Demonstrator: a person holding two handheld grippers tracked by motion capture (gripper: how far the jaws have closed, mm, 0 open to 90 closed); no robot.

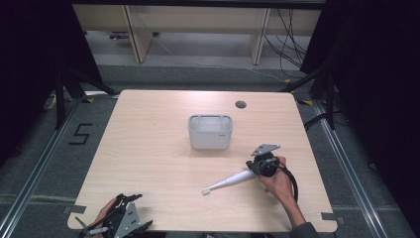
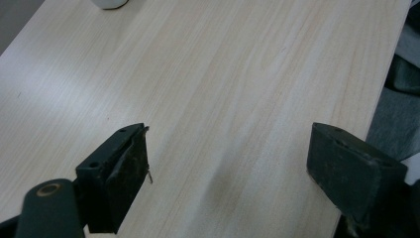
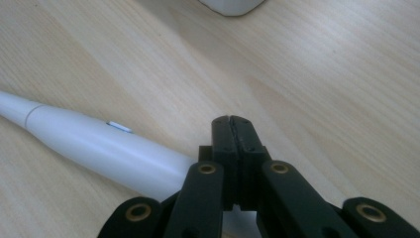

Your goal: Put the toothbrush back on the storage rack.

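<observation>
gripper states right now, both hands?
Left gripper: open, nothing between the jaws, over bare table.
Right gripper: shut, jaws together and empty; the electric toothbrush lies beside them, not gripped.

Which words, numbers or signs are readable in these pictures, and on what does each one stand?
"5": a large black figure marked on the grey floor, left of the table.
A small dark mark on the front of the white container: too small to read.
No writing can be seen on the electric toothbrush or on the table top.
</observation>
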